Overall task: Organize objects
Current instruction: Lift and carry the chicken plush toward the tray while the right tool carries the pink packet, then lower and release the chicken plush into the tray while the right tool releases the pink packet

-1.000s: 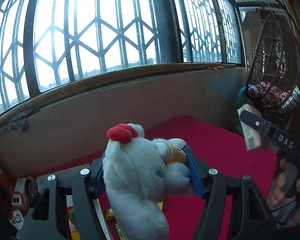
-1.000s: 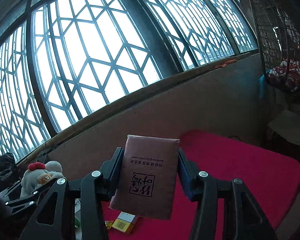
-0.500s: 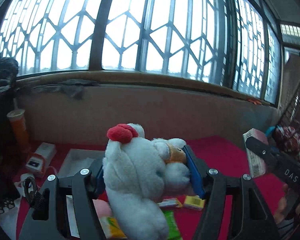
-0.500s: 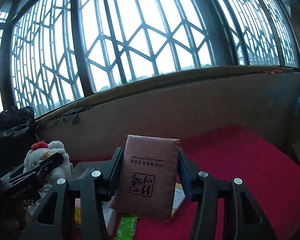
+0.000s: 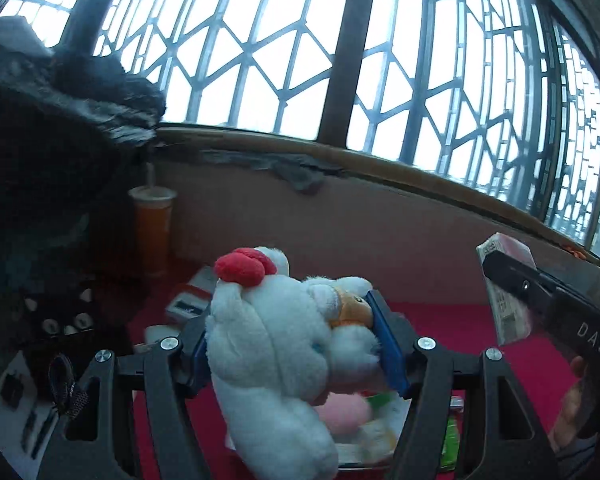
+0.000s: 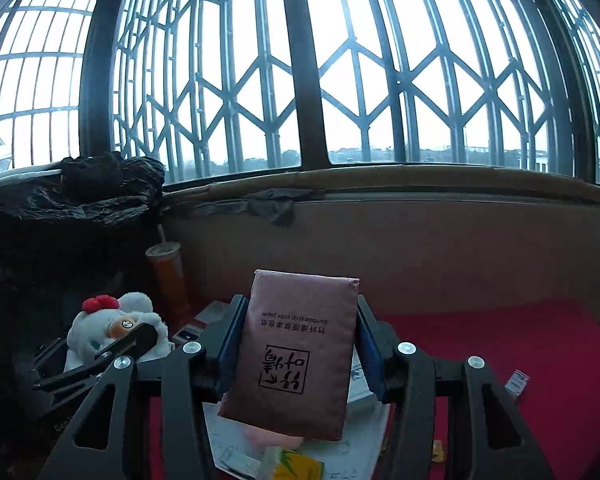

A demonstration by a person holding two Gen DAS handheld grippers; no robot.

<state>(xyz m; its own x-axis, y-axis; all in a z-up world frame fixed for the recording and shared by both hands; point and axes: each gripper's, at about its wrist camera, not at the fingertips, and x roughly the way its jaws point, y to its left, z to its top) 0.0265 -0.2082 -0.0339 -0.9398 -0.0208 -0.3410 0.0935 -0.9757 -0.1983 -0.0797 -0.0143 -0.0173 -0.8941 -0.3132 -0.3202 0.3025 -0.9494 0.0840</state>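
My left gripper (image 5: 296, 344) is shut on a white plush toy (image 5: 276, 356) with a red bow, held up above the red table. The toy also shows at the left of the right wrist view (image 6: 112, 328). My right gripper (image 6: 300, 344) is shut on a brown tissue pack (image 6: 296, 352) with black printing, held upright over the table. The pack's edge shows at the right of the left wrist view (image 5: 504, 292), in the other gripper.
A red cloth (image 6: 500, 344) covers the table. A white tray (image 6: 364, 432) with small packets lies below the grippers. An orange drink cup (image 6: 168, 276) stands at the back left beside a dark bag (image 6: 60, 216). A small box (image 6: 517, 385) lies right.
Both grippers have swung left with their loads. The wire basket at the right has left view; the drink cup and dark bag at the left have come in.
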